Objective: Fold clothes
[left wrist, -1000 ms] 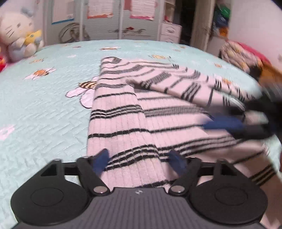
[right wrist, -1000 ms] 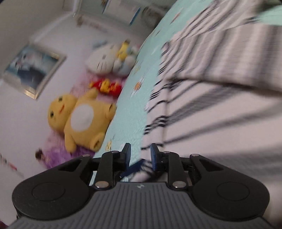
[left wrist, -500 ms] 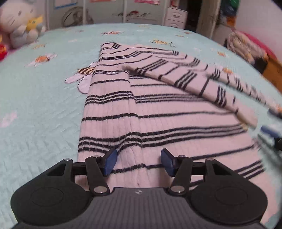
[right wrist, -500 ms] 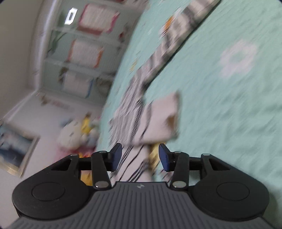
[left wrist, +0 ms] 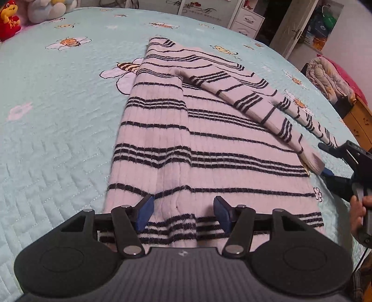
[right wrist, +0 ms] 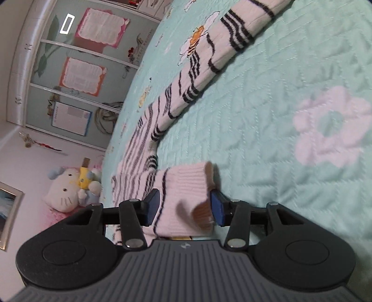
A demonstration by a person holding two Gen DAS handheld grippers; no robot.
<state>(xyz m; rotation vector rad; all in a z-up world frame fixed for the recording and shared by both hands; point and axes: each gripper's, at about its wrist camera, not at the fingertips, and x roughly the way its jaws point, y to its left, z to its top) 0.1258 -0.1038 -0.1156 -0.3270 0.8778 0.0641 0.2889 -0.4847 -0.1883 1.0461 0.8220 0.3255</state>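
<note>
A pink sweater with black stripes lies flat on the mint-green bedspread. One sleeve is folded diagonally across its body, the cuff at the sweater's right edge. My left gripper is open and empty above the hem. My right gripper is open, its blue pads either side of the cuff without pinching it; it also shows in the left wrist view. The other sleeve stretches across the bedspread.
Plush toys sit at the far left of the bed; a white cat plush shows in the right wrist view. A wardrobe with posters is behind. Drawers, a doorway and piled bedding lie beyond the bed's right side.
My right gripper carried the sleeve across the sweater, laid it down and opened off the cuff. My left gripper drew back slightly toward the hem and stayed open.
</note>
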